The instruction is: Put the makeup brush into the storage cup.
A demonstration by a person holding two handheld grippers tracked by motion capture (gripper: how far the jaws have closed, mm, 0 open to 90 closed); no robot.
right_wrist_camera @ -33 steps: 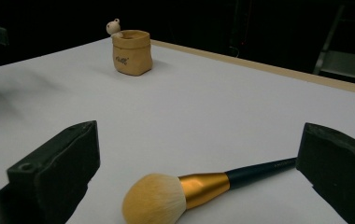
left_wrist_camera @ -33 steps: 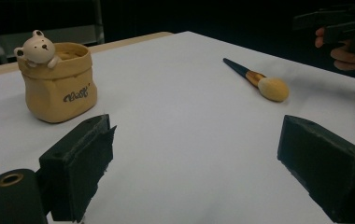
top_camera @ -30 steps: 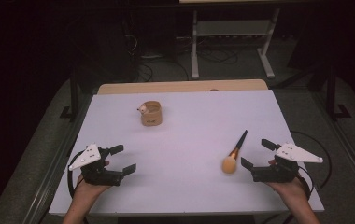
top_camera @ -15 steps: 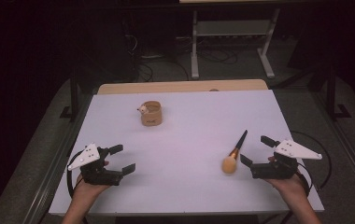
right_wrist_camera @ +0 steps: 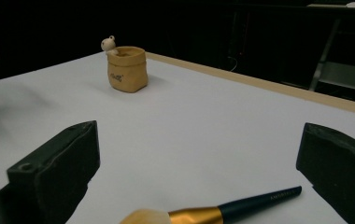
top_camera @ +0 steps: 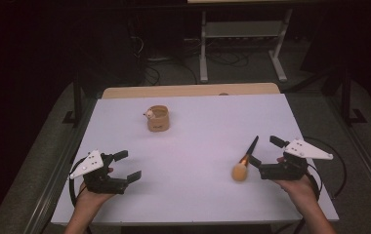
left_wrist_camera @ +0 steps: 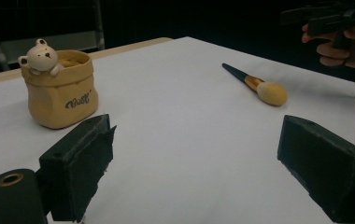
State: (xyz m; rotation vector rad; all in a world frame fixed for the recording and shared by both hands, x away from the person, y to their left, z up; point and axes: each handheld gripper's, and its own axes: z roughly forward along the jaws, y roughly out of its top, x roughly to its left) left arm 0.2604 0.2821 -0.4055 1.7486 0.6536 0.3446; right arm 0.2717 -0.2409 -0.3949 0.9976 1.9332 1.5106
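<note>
Your right gripper (top_camera: pixel 267 156) is spread wide, empty, just beside the makeup brush (top_camera: pixel 244 163): slim dark handle, gold ferrule, fluffy rounded head, lying flat on the smooth white table (top_camera: pixel 193 146). Your left gripper (top_camera: pixel 125 165) is also wide, nothing btwn its 2 jaws. Sack-shaped tan pot (top_camera: pixel 157 118) w/ bear figure stands well apart.

Left gripper (top_camera: pixel 125 165) held low at the near-left, jaws spread wide, nothing between them, pointing toward the right and slightly away. Left hand (top_camera: pixel 92 195) wraps it from below. Right gripper (top_camera: pixel 264 157) at the near-right, jaws likewise wide apart, pointing left; right hand (top_camera: pixel 298 184) grips it from behind.
</note>
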